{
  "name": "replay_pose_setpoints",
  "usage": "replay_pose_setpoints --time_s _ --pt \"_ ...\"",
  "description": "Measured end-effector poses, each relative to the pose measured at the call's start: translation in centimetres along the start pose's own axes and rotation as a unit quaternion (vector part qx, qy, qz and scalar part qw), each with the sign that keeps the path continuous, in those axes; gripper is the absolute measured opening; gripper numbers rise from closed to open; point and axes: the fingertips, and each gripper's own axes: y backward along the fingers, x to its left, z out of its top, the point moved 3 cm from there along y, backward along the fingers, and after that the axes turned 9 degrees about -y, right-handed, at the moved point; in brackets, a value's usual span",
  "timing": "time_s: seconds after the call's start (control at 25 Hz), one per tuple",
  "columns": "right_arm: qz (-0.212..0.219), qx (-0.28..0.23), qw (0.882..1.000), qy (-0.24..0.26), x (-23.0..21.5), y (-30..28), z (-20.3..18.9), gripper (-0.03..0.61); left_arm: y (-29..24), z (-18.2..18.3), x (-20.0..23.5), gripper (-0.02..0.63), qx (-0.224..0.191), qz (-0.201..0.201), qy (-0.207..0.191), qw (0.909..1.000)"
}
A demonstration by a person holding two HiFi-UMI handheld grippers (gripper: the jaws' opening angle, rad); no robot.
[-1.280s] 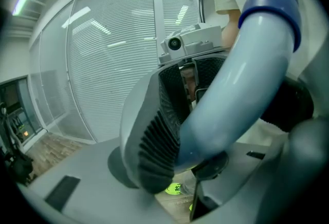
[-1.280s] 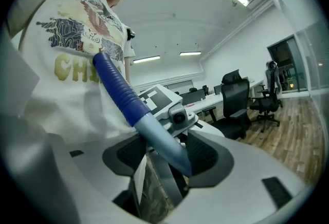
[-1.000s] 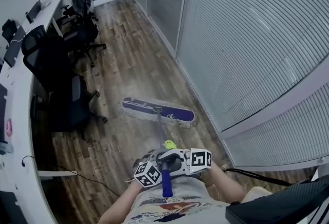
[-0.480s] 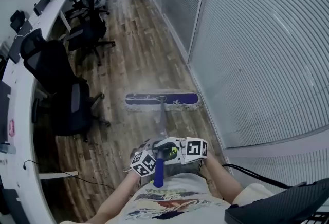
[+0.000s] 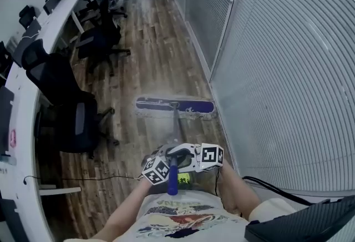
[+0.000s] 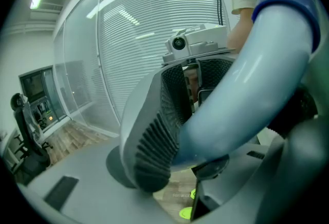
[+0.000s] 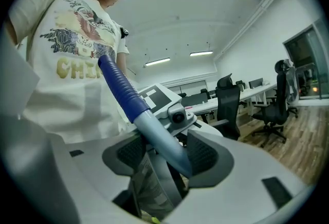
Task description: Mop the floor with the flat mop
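the person holds the mop handle (image 5: 176,131) close to the body with both tools. the left gripper (image 5: 165,163) is clamped on the pale shaft, its ribbed pad (image 6: 157,141) pressed against it, though its jaws have just eased a touch wider. the right gripper (image 5: 187,157) grips the same shaft just below the blue grip (image 5: 172,182), a pad on either side. the mop head (image 5: 175,106) lies flat and crosswise on the wooden floor (image 5: 150,52) ahead, its right end near the glass wall (image 5: 277,69), with office chairs (image 5: 61,85) to the left.
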Motion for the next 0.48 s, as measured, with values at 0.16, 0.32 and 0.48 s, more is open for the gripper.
replay_pose_setpoints --time_s 0.16,0.32,0.48 --pt "0.004 0.010 1.000 0.003 -5.1 0.6 1.3 0.238 -1.4 -1.0 5.0 0.158 -0.004 0.008 0.007 0.9999" --pt "0.002 0.016 1.000 0.001 -10.8 0.4 3.4 0.238 -2.1 -2.5 10.9 0.158 -0.008 0.011 0.006 0.9999" --pt "-0.004 0.018 1.000 -0.004 -17.1 0.7 5.8 0.238 -3.0 -3.6 17.4 0.158 -0.012 0.005 0.006 0.9999"
